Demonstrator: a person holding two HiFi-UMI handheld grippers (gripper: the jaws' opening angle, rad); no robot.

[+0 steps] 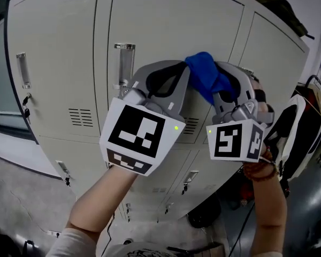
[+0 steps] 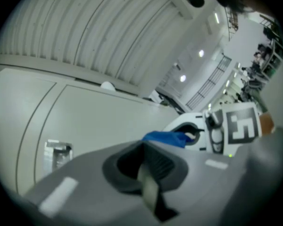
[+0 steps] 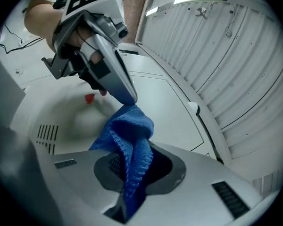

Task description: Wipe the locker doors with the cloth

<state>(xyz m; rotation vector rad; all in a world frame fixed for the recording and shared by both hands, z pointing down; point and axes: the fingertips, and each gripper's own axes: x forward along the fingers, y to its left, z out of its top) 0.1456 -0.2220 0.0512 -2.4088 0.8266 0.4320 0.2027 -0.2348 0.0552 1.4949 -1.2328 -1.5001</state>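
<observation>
Both shut on cloth [image 3: 127, 131]: left claw [image 2: 146, 149], right claw [image 3: 134, 161].

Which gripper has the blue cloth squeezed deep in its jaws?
The right gripper: the blue cloth hangs pinched between its shut jaws. The left gripper only meets the cloth's far end.

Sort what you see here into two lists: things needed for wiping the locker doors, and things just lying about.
For the job: cloth, locker doors, right gripper holding the cloth, left gripper at the cloth's top corner.

Lying about: dark bundle on top of the lockers, black-and-white thing hanging at the right, cables on the floor.
</observation>
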